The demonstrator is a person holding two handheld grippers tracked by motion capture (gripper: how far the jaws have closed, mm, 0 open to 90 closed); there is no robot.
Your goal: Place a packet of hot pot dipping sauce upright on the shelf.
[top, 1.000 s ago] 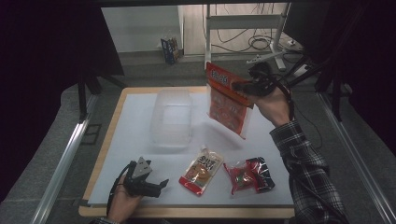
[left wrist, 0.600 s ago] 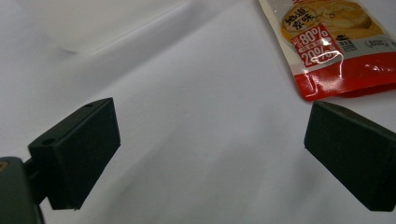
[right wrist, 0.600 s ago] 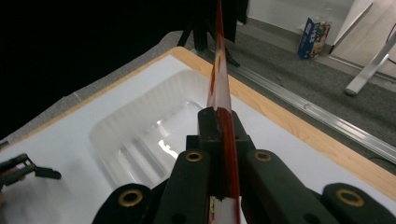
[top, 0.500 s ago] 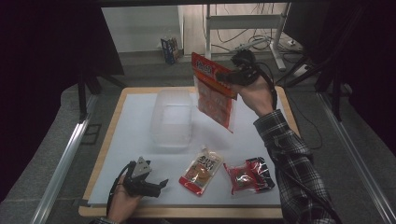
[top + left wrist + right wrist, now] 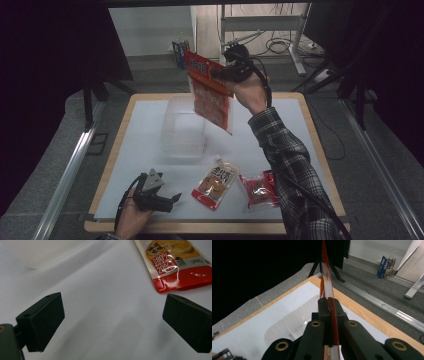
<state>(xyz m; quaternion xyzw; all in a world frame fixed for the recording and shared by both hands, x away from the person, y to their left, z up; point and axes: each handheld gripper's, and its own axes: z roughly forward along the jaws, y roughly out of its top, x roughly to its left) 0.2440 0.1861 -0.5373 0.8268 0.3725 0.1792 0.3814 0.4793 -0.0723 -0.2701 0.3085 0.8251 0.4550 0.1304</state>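
Observation:
My right gripper [image 5: 218, 74] is shut on the top edge of a large red snack bag [image 5: 210, 92], held in the air over the right part of a clear plastic bin [image 5: 183, 129]. In the right gripper view the red bag [image 5: 326, 277] stands edge-on between the closed jaws, with the bin [image 5: 294, 322] below. An orange food pouch [image 5: 215, 182] and a small red packet [image 5: 258, 189] lie on the white mat near the front. My left gripper [image 5: 174, 199] rests open on the mat at the front left; its view has the orange pouch [image 5: 175, 262] ahead to the right.
The white mat [image 5: 135, 150] covers a wooden table [image 5: 320, 150] with open room at the left. A metal rail [image 5: 65, 175] runs along the left side. A blue box [image 5: 177, 48] stands on the floor beyond the table, near desk legs and cables.
My right gripper has carried the red bag leftward and a little higher, from the table's right side to above the clear bin. The left gripper has stayed put.

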